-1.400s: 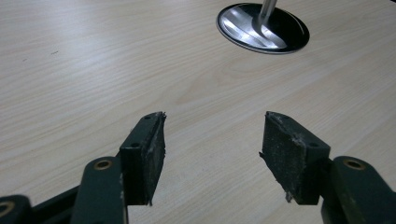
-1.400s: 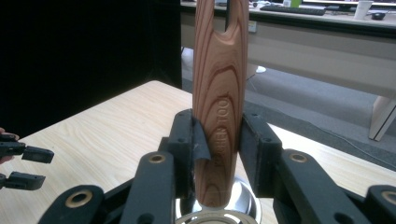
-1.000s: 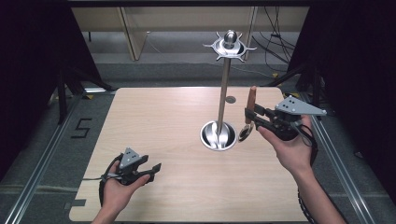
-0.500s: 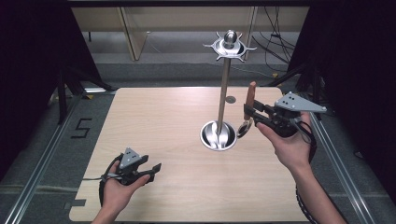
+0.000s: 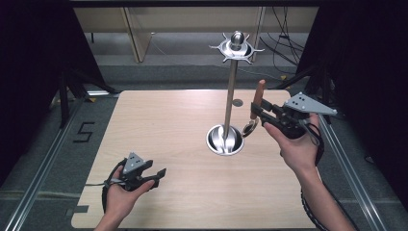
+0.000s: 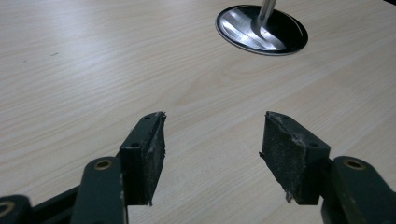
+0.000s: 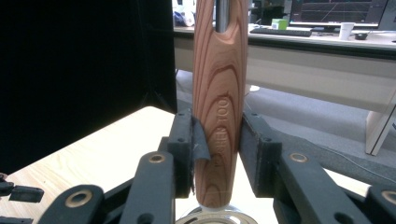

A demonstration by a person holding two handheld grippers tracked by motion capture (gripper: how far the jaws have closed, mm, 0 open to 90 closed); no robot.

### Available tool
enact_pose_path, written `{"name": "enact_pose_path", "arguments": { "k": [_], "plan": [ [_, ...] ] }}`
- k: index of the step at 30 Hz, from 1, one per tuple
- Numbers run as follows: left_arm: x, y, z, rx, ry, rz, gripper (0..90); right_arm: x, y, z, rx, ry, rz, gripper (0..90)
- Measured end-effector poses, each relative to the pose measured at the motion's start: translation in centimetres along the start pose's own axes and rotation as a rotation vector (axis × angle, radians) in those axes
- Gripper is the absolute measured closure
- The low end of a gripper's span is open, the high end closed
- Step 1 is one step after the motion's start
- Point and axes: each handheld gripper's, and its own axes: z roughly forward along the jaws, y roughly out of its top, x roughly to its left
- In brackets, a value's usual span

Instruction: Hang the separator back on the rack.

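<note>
A metal utensil stand (image 5: 232,96) rises from a round shiny base (image 5: 224,140) at the table's middle right, with a ring of hooks (image 5: 236,46) at its top. My right gripper (image 5: 256,111) is just right of the pole, shut on the wooden handle (image 5: 259,94) of a utensil held upright; its metal end (image 5: 249,128) hangs below the jaws. In the right gripper view the pads (image 7: 186,154) press both sides of the handle (image 7: 219,93), which has a slot at its top. My left gripper (image 5: 159,175) rests open and empty near the front left, pointing at the base (image 6: 261,30).
A small round disc (image 5: 237,102) lies on the light wooden table (image 5: 159,125) behind the stand. Metal rails (image 5: 43,163) run along both sides of the table. Dark curtains and cables stand beyond the far edge.
</note>
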Motion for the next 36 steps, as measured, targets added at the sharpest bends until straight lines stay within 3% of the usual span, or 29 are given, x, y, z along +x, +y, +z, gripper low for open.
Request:
{"name": "enact_pose_path", "arguments": {
  "k": [20,29,36],
  "plan": [
    [0.0,0.0,0.0,0.002,0.0,0.011,38.7,0.1,0.6,0.4,-0.016,0.004,0.01,68.4],
    [0.0,0.0,0.0,-0.004,-0.002,-0.008,38.7,0.3,0.8,0.5,-0.025,-0.005,0.025,68.4],
    [0.0,0.0,0.0,-0.004,-0.003,-0.01,38.7,0.1,1.1,0.6,-0.037,-0.006,0.01,68.4]
  ]
}}
